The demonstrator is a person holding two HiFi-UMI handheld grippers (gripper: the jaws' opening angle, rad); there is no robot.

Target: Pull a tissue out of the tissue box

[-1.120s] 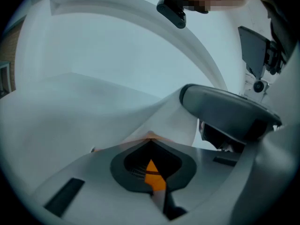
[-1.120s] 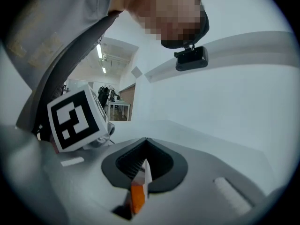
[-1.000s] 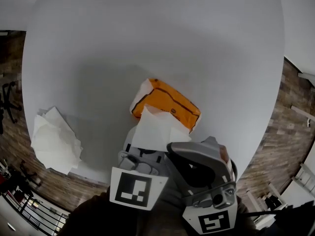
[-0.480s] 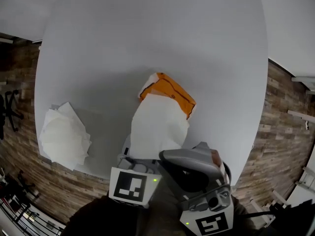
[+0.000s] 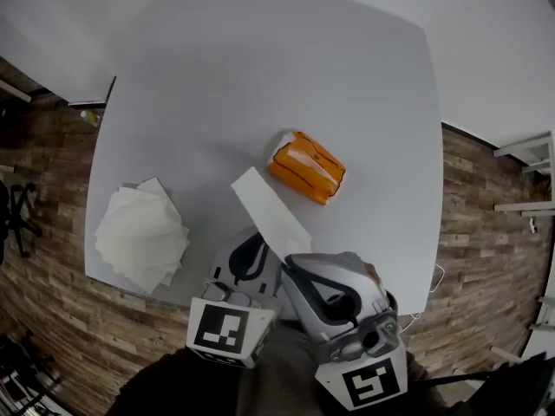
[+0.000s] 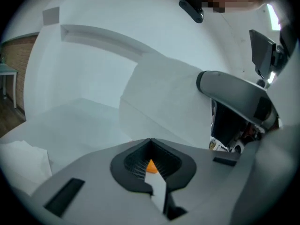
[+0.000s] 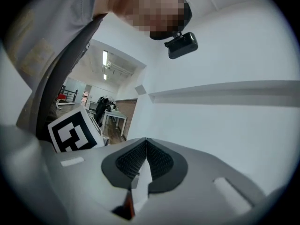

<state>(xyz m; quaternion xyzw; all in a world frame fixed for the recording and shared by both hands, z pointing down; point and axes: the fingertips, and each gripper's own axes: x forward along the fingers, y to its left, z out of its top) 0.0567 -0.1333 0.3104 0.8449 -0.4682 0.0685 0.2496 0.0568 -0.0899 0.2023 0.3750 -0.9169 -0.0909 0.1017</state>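
An orange tissue pack [image 5: 305, 165] lies on the white table [image 5: 260, 68]. One white tissue [image 5: 269, 208] hangs clear of the pack, held up between both grippers below it in the head view. My left gripper [image 5: 257, 244] is shut on the tissue's near edge, and a white strip [image 6: 159, 191] shows pinched between its pads, with the sheet [image 6: 159, 97] spread ahead. My right gripper [image 5: 297, 265] is shut on the same tissue, a narrow fold [image 7: 142, 182] running through its pads. The two grippers stand side by side, close together.
A loose stack of pulled tissues [image 5: 141, 234] lies near the table's left front edge. Brick-pattern floor [image 5: 486, 232] surrounds the table. The left gripper's marker cube [image 7: 75, 131] shows at the left of the right gripper view. A head-mounted camera [image 7: 181, 45] hangs above.
Both grippers rose and drew back together towards the person. The tissue slid fully out of the orange pack and now hangs free of it. The pack stayed on the table.
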